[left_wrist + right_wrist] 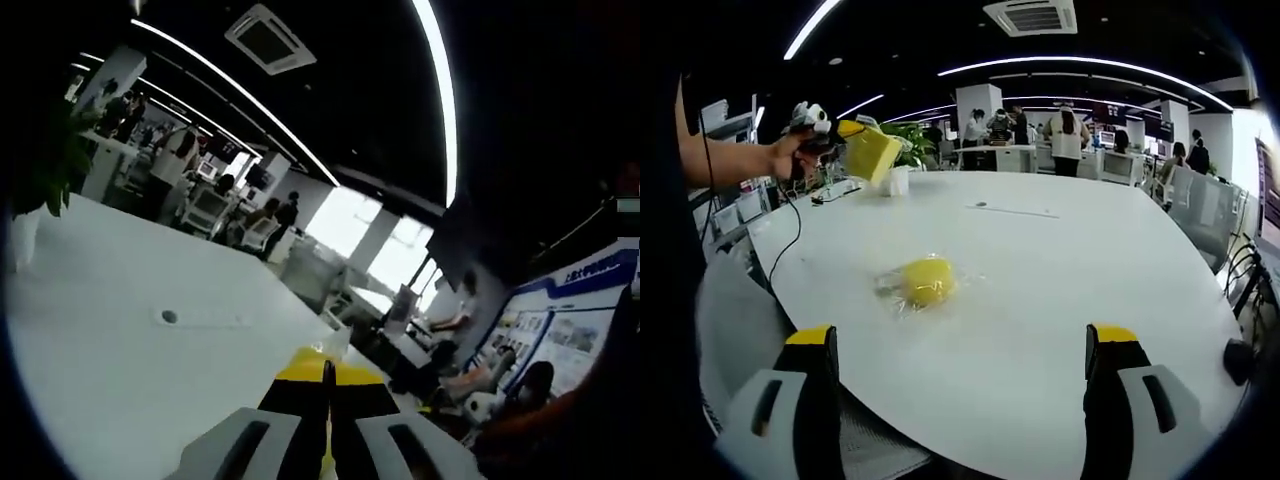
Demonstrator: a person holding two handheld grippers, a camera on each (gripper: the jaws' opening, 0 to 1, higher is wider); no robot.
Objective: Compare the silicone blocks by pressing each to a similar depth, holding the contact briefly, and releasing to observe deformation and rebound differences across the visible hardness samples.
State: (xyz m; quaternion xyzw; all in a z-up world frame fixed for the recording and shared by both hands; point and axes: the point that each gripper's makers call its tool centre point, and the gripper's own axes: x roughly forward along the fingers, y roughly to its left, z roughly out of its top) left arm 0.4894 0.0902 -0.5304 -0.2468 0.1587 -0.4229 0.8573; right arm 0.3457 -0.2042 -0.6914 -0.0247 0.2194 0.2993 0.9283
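Two yellow silicone pieces show: a round wrapped lump (925, 281) lies on the white oval table (1060, 290), between the right gripper's (965, 345) wide-apart jaws. Far left, the left gripper (840, 135) pinches a yellow square block (871, 153); its jaws stand narrow.

1 rounded yellow silicone block (928, 281), wrapped in clear, crinkled plastic film, is seen lying flat on the white tabletop, left of centre in the right gripper view. A 2nd yellow block, square-faced and paler (872, 153), is seen raised off the table in the upper left of that view, tilted. In the left gripper view its yellow edge (300, 367) is seen at bottom centre.
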